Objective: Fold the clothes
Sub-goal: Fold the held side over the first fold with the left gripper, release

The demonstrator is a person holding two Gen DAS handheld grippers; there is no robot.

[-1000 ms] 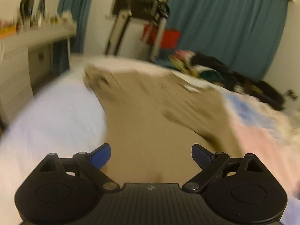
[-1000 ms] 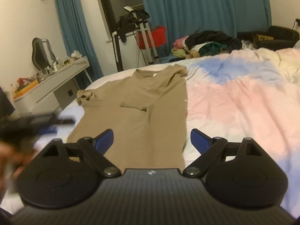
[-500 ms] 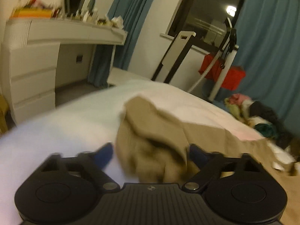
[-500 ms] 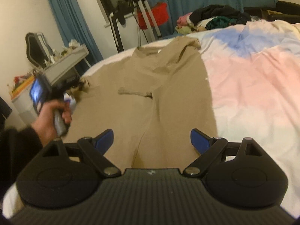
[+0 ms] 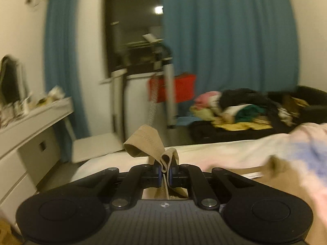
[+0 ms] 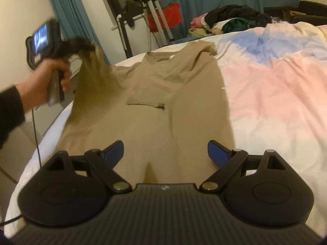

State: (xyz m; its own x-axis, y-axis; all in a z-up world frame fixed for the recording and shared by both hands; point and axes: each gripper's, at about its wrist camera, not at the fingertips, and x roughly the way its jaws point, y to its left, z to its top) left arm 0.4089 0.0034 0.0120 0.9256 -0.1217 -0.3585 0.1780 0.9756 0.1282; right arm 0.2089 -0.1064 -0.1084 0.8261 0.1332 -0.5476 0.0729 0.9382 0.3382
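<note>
A big bed [image 6: 276,94] with a pink, blue and white cover fills the space in front of the right tongs [image 6: 165,152]; a tan long-sleeved shirt [image 6: 163,110] lies flat on it, right ahead of those tongs and running away from them, with its neck at the far end; one sleeve is folded across the chest; the right tongs hang low over the near end of the shirt, their blue tips wide apart with nothing between them; up and to the left of them, a bare hand [image 6: 48,75] with a dark cuff grips the handle of the left tongs [image 5: 165,172] and holds them up off the bed; the left tongs are pinched tight on the shirt's other sleeve [image 5: 148,146], so that sleeve hangs down to the bed like a tent; its ribbed end sticks up past the blue tips; far behind lies a pile of clothes [image 6: 229,20].
</note>
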